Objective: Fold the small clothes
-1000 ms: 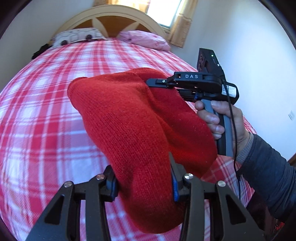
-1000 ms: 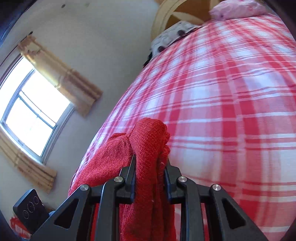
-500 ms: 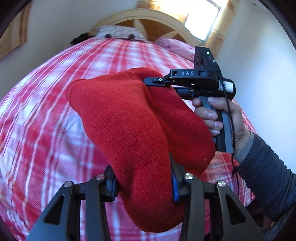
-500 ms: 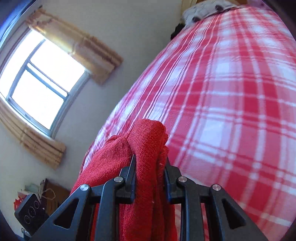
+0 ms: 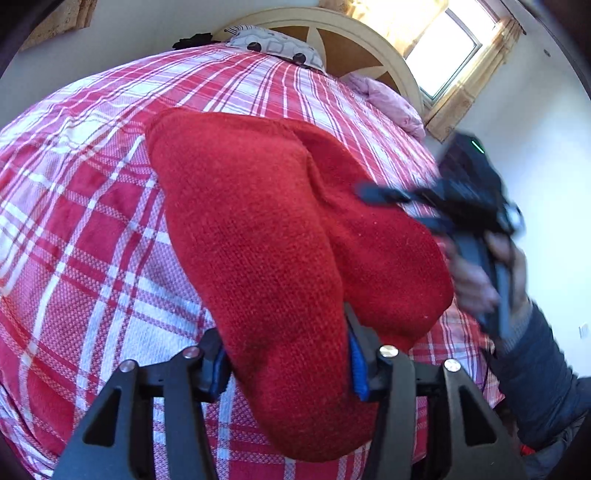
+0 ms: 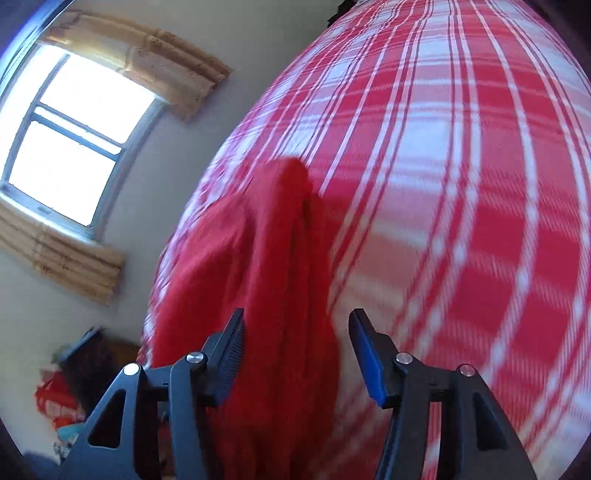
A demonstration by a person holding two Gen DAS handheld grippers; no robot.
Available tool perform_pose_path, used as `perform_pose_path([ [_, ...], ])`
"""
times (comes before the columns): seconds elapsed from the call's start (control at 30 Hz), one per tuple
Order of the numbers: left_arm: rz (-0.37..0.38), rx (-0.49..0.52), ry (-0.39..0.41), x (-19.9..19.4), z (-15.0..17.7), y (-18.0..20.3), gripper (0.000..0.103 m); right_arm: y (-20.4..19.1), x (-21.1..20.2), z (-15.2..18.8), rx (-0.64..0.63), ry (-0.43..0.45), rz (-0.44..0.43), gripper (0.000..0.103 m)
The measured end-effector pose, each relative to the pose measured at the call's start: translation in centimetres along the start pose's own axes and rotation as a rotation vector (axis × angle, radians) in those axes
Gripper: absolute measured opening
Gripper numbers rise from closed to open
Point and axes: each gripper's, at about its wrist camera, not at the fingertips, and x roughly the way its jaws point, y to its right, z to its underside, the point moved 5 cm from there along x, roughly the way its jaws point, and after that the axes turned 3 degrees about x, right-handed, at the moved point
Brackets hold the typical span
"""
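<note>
A red knitted garment [image 5: 266,229] lies folded double on the red and white plaid bed cover [image 5: 74,229]. My left gripper [image 5: 288,365] is shut on its near end, which bulges between the jaws. My right gripper [image 6: 297,354] is open, with the garment's folded edge [image 6: 284,258] still standing between its spread jaws. In the left wrist view the right gripper [image 5: 373,194] is blurred at the garment's right side, its tip over the cloth, held by a hand in a grey sleeve.
A wooden headboard [image 5: 354,33] with a patterned pillow [image 5: 273,40] and a pink pillow [image 5: 388,99] stands at the far end of the bed. Curtained windows [image 6: 70,122] are in the walls. Red bags and clutter [image 6: 62,402] lie on the floor beside the bed.
My right gripper has opened and let go of the garment's edge. The garment has come down onto the bed cover. Both views have swung, and the right gripper is blurred with motion.
</note>
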Motion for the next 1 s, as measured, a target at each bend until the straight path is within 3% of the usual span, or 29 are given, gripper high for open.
perform_pose_path([
  [0.1, -0.012, 0.008, 0.014, 0.3, 0.2, -0.1, 0.062, -0.6, -0.7, 3.9, 0.017, -0.031, -0.065, 0.057],
  [0.23, -0.027, 0.017, 0.015, -0.5, 0.9, 0.0, 0.063, -0.8, -0.2, 6.3, -0.042, 0.004, 0.043, 0.054],
  [0.27, -0.038, 0.026, 0.012, -0.6, 1.0, 0.1, 0.063, -0.6, 0.0, 6.6, -0.027, 0.005, 0.054, 0.049],
  [0.33, -0.058, 0.045, 0.010, -1.2, 1.7, 0.4, 0.063, -0.3, 0.1, 7.1, -0.004, 0.020, 0.051, 0.049],
  [0.4, -0.080, 0.062, 0.024, -1.6, 2.3, 0.5, 0.066, -0.4, 0.5, 7.5, -0.048, 0.049, 0.091, 0.047],
  [0.57, -0.145, 0.091, 0.075, -2.6, 3.7, 0.5, 0.079, -0.3, -0.8, 8.7, -0.004, 0.139, 0.095, 0.052],
  [0.63, -0.183, 0.122, 0.086, -3.3, 3.9, 0.9, 0.082, -0.6, -2.3, 9.3, -0.013, 0.201, 0.168, 0.059],
  [0.73, -0.251, 0.215, 0.119, -4.5, 4.3, 1.8, 0.086, -1.5, -3.8, 10.3, -0.034, 0.241, 0.246, 0.060],
  [0.87, -0.259, 0.256, 0.142, -5.4, 4.5, 2.2, 0.089, -2.8, -5.3, 11.7, -0.077, 0.284, 0.351, 0.060],
  [1.0, -0.293, 0.292, 0.172, -7.0, 4.6, 2.9, 0.090, -6.4, -7.8, 13.5, -0.158, 0.392, 0.441, 0.060],
])
